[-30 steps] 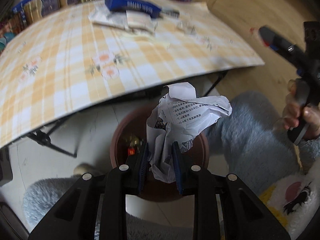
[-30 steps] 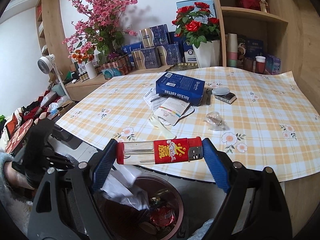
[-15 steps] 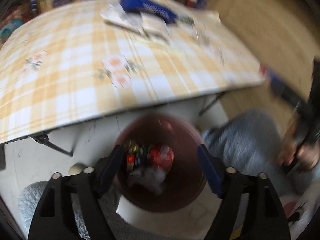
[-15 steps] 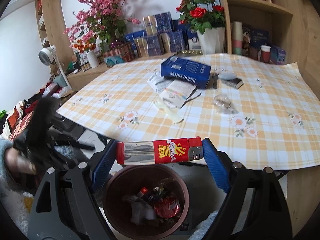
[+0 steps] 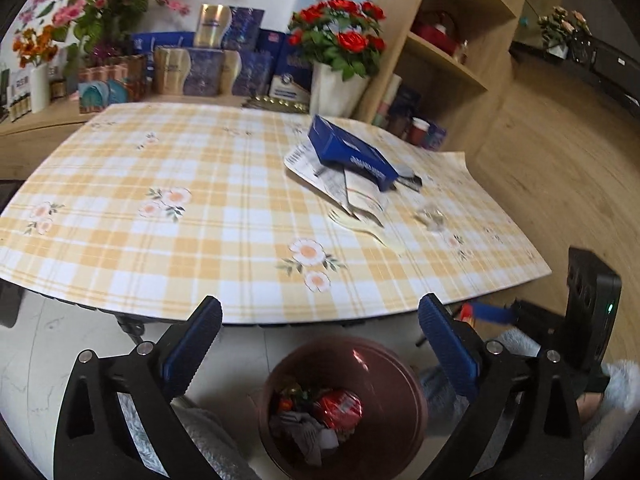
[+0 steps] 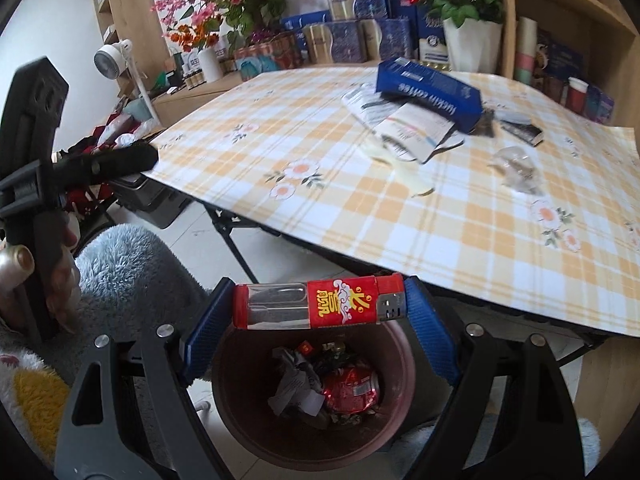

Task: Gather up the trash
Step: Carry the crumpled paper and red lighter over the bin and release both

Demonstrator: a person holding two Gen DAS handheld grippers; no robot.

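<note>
My left gripper [image 5: 320, 344] is open and empty, above a brown bin [image 5: 404, 380] on the floor. The bin holds crumpled paper [image 5: 304, 436] and a red can [image 5: 340, 408]. My right gripper [image 6: 320, 312] is shut on a red lighter [image 6: 320, 306], held crosswise over the same bin [image 6: 240, 400]. The crumpled paper [image 6: 296, 388] and red can [image 6: 352, 388] lie inside. On the checked table [image 6: 360, 208] remain a blue box [image 6: 430, 92], papers [image 6: 404, 128], a pale fork [image 6: 404, 172] and a clear wrapper [image 6: 516, 168].
The table's front edge [image 5: 280, 316] overhangs the bin. The blue box [image 5: 352, 152], papers [image 5: 340, 188] and fork [image 5: 364, 228] lie at the table's right. Flowers and boxes line the back. Shelves [image 5: 448, 60] stand at right. My fuzzy sleeve [image 6: 132, 276] is left of the bin.
My left gripper opened and dropped the crumpled paper into the bin, then tilted up toward the table. My right gripper kept the lighter and moved over the bin.
</note>
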